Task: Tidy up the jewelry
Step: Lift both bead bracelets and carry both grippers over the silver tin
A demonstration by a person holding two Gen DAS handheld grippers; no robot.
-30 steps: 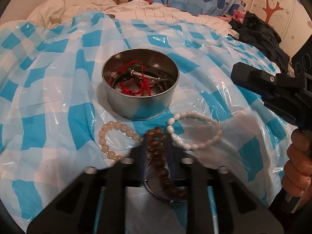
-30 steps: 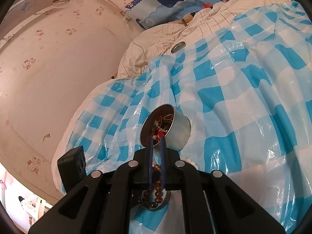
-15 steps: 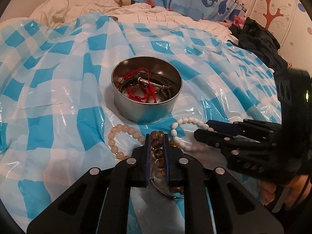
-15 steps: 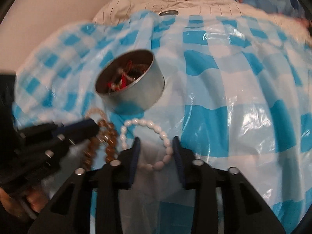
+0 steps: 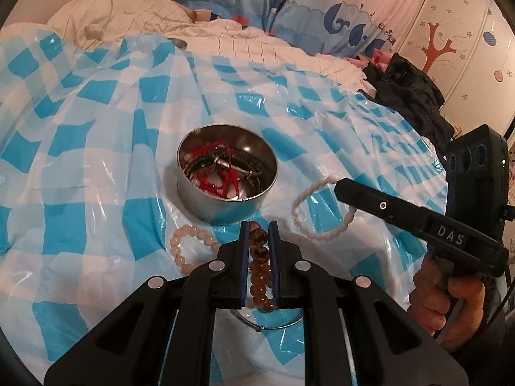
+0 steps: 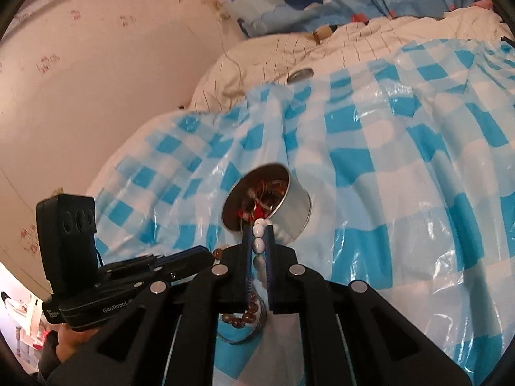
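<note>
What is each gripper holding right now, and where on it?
The left gripper is shut on the brown bracelet, pinching a run of its beads. The right gripper is shut on the white bracelet, clamping a few beads on one side, the loop lifted.

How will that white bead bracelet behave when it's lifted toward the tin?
The white bead bracelet is probably floppy: its loop already droops from the right hand-held gripper. It looks light. Smooth rounded beads may slip between the pads, so it could swing near the tin.
</note>
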